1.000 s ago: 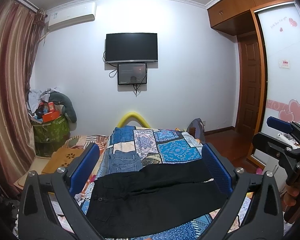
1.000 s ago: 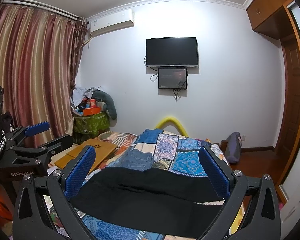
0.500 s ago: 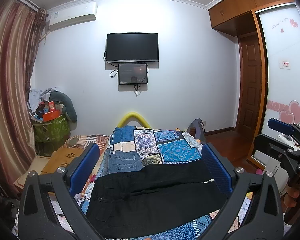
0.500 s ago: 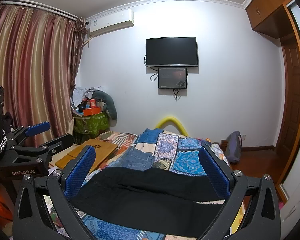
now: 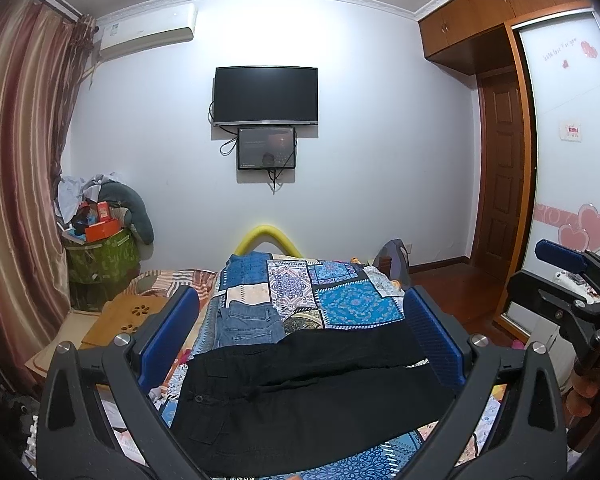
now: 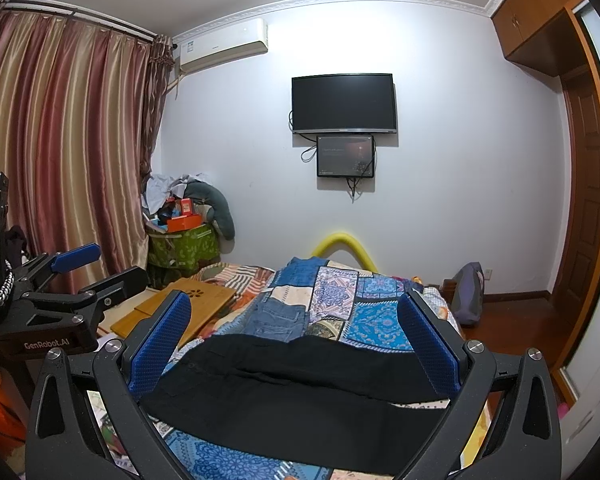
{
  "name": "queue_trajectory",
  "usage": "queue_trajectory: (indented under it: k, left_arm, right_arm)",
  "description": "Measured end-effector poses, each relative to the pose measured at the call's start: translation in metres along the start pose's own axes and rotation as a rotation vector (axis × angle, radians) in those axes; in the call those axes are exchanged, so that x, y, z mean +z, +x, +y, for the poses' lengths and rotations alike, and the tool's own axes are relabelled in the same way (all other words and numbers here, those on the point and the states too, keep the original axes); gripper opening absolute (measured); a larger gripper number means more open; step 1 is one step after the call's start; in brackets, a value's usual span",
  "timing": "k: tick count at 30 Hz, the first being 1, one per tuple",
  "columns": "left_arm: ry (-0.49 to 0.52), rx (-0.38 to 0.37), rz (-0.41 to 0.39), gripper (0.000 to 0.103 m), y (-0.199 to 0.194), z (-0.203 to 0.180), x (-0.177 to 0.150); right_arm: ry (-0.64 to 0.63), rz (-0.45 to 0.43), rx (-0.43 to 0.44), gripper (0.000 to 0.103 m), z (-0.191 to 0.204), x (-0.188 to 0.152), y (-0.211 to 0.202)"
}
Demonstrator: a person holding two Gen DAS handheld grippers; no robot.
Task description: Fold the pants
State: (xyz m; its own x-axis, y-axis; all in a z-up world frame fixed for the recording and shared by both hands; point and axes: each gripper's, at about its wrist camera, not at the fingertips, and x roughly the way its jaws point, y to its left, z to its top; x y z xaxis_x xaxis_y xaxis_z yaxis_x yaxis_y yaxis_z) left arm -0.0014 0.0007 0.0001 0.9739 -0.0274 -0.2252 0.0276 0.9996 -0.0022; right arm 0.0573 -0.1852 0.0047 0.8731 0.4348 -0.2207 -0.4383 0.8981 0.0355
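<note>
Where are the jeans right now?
In both views the jeans lie on the patchwork quilt, left of centre, just beyond the black pants.

Two pairs of pants, black pants (image 5: 308, 396) and folded jeans (image 5: 248, 324); two screens (image 5: 266, 96).

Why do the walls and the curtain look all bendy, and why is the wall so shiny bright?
Left wrist view: fisheye lens bends the striped red-gold curtain and darkens corners. Right wrist view: same bending; the white wall glares above the black wall-mounted TV. Black pants look sharp.
</note>
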Motion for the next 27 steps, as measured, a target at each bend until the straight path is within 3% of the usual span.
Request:
queue_trajectory:
  k: [17,27]
  left_arm:
    - [-0.017,0.007,0.024,0.103,0.014,0.008,-0.003]
    - [-0.019,0.053,0.114,0.103,0.080,0.039,-0.015]
  right_arm:
    - [0.012,0.027,0.000,0.103,-0.001,0.002,0.011]
    - [0.027,0.122,-0.017,0.103,-0.022,-0.015,0.065]
